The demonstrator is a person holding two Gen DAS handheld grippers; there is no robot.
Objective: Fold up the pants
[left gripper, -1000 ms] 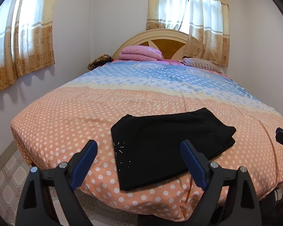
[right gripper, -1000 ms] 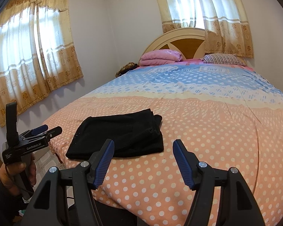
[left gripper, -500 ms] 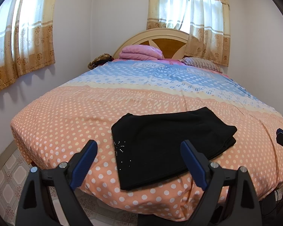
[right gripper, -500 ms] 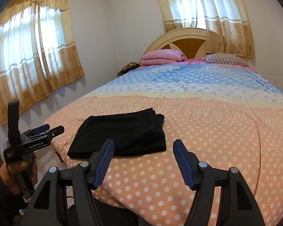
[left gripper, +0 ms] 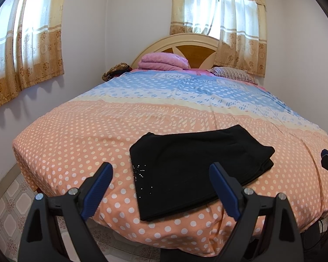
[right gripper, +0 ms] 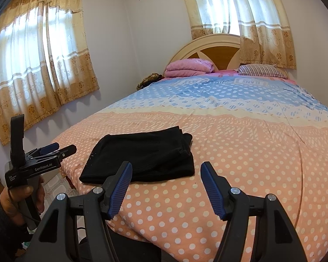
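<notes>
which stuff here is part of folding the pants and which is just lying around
Part of the job:
black pants, lying folded on the bedspread
left gripper
right gripper

Just lying about:
pink folded blanket
striped pillow
curtains

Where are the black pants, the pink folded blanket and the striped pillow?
black pants (left gripper: 194, 170), left wrist view, middle of the folded top layer
pink folded blanket (left gripper: 164, 61), left wrist view, its top fold
striped pillow (right gripper: 260, 70), right wrist view, its middle

Both views are taken from beyond the foot of the bed (left gripper: 76, 131), aimed slightly downward toward the headboard (right gripper: 210, 43). The folded pants (left gripper: 196, 163) and the bed are shared by both, seen further left from the right wrist.
</notes>
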